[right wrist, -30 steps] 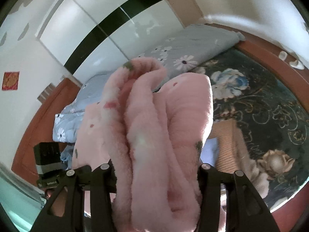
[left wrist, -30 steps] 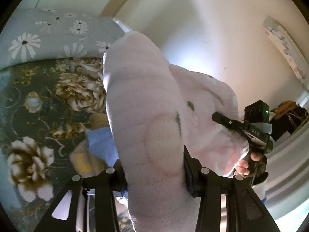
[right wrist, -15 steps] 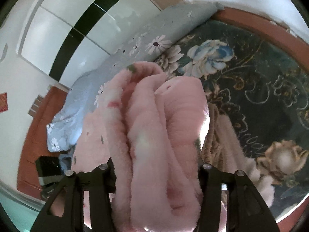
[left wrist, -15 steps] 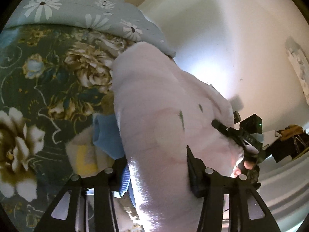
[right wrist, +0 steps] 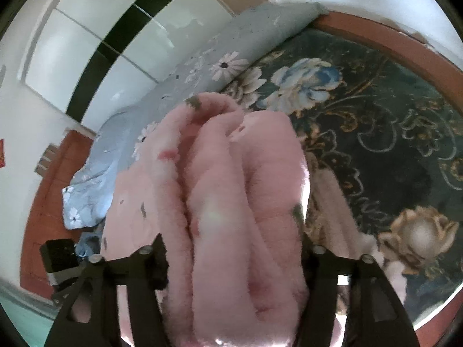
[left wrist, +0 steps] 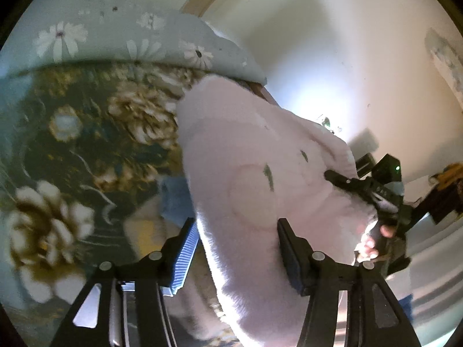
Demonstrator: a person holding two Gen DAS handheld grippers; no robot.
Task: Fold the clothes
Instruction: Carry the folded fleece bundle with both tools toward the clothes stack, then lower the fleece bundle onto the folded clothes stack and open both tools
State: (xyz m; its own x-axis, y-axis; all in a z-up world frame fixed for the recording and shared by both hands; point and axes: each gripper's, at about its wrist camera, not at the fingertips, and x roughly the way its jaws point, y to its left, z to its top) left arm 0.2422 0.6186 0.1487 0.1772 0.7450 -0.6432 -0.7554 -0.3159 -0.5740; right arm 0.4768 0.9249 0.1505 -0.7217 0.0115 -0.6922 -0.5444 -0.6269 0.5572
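above floral bedspread (right wrist: pixel 390 121), both grippers clamp pink fleece garment (right wrist: pixel 231 202).

Dim indoor light, bright glare on the wall (left wrist: pixel 306 107); motion blur, strong fisheye edge distortion

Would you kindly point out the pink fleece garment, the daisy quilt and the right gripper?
pink fleece garment (right wrist: pixel 237 190): right wrist view, bunched middle fold.
daisy quilt (left wrist: pixel 121 37): left wrist view, flowered top.
right gripper (right wrist: pixel 234 248): right wrist view, between fingertips.

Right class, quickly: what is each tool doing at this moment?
Left tool: closed on the pink fleece garment.
Right tool: closed on a bunched part of the same garment.
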